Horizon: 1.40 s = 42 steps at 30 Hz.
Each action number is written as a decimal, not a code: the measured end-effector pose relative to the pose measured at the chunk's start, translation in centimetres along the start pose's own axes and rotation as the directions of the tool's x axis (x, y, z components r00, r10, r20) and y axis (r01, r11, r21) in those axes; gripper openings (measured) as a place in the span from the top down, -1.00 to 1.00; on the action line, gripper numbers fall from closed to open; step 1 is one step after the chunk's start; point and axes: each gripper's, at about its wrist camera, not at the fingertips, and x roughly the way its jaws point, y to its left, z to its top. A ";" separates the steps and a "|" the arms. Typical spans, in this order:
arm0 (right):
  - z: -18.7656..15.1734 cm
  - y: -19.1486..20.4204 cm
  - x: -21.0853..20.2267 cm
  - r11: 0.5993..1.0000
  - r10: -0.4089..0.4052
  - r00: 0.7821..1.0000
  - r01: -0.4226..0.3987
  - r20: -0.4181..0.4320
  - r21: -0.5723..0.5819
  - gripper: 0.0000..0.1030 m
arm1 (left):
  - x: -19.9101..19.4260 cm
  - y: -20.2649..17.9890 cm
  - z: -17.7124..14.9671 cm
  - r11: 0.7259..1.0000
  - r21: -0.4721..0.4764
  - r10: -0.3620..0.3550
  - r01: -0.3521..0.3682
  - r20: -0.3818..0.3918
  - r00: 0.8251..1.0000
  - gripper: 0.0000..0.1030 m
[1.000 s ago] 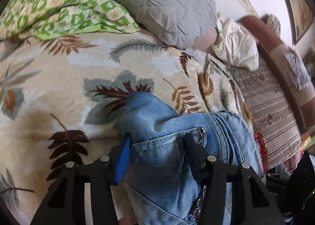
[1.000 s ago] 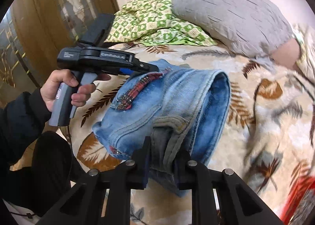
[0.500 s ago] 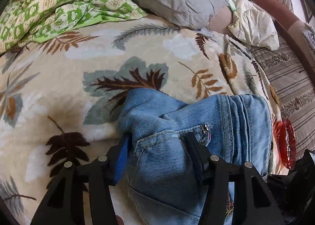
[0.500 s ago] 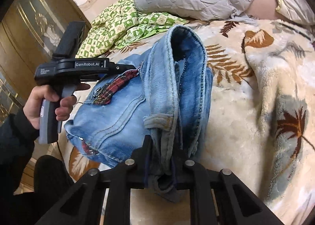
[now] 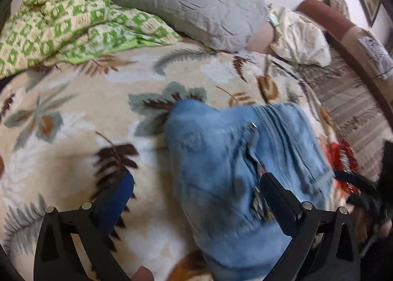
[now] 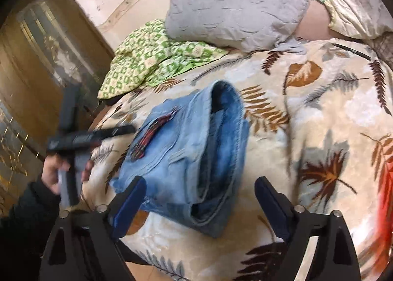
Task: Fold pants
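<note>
**Folded jeans lie on a leaf-print bed, both claws spread**

A bed (image 6: 319, 113) covered in a cream blanket printed with brown, rust and grey-blue leaves fills both wrist views. At its head a large grey pillow (image 6: 235, 8) leans against the pale wall, with a crumpled cream cushion (image 6: 353, 3) beside it. A green-and-cream checked quilt (image 6: 149, 57) is bunched next to the pillow, toward a wooden door with gilt-patterned glass (image 6: 32, 64). In the left wrist view a striped cover (image 5: 353, 109) lies past the blanket's far edge.

The light-blue denim pants (image 6: 191, 148) rest on the blanket near the bed's front edge, folded into a thick bundle. The rounded fold points toward the pillows, and a red plaid patch shows on the upper face. In the left wrist view the bundle is blurred by motion; a metal zipper catches the light along its middle.

The right claw (image 6: 200, 204) is spread wide just before the bundle, its blue-padded fingers (image 6: 130, 204) on either side of the near end, gripping nothing. The left claw (image 5: 196, 207) is likewise spread, one finger over bare blanket and the other over the denim; whether it touches cannot be told. The left hand (image 6: 56, 172), in a dark sleeve, grips that tool's handle beside the bundle.
</note>
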 end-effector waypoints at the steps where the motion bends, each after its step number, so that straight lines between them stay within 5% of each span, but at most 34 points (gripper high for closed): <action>1: 0.7 -0.6 0.5 0.999 0.029 0.999 -0.028 -0.017 0.043 -0.80 | -0.1 0.1 -0.4 1.000 -0.009 -0.019 0.019 -0.009 1.000 -0.99; 6: 3.9 -3.0 4.2 0.976 0.097 0.993 -0.080 -0.072 0.205 -0.81 | 0.1 0.3 -2.9 0.991 -0.082 -0.108 0.105 -0.034 0.994 -0.99; 12: 7.2 -4.5 9.7 0.966 0.103 0.980 -0.058 -0.169 0.253 -0.81 | 1.6 1.2 -4.8 0.966 -0.183 -0.194 0.180 -0.062 0.979 -0.99; 18: 6.7 -5.9 13.1 0.934 0.189 0.962 -0.114 -0.196 0.340 -0.81 | 3.1 1.2 -5.9 0.921 -0.265 -0.310 0.284 -0.059 0.949 -0.99; 20: 6.3 -5.8 13.0 0.943 0.174 0.970 -0.115 -0.170 0.312 -0.63 | 3.0 1.0 -5.9 0.924 -0.252 -0.311 0.287 -0.059 0.949 -0.98; 23: 5.9 -6.5 12.7 0.943 0.168 0.972 -0.110 -0.163 0.314 -0.10 | 3.0 0.8 -5.8 0.922 -0.237 -0.329 0.305 -0.065 0.942 -0.52; 26: 5.6 -7.0 12.6 0.935 0.204 0.968 -0.148 -0.147 0.324 0.12 | 3.1 0.7 -5.9 0.910 -0.235 -0.364 0.341 -0.061 0.929 -0.18; 31: 4.9 -7.3 12.9 0.921 0.230 0.966 -0.177 -0.115 0.348 0.19 | 3.5 1.3 -5.8 0.886 -0.257 -0.409 0.386 -0.040 0.912 0.02; 42: 5.2 -7.2 12.3 0.926 0.221 0.967 -0.167 -0.128 0.337 0.23 | 3.2 0.9 -5.4 0.890 -0.254 -0.401 0.378 -0.045 0.915 0.19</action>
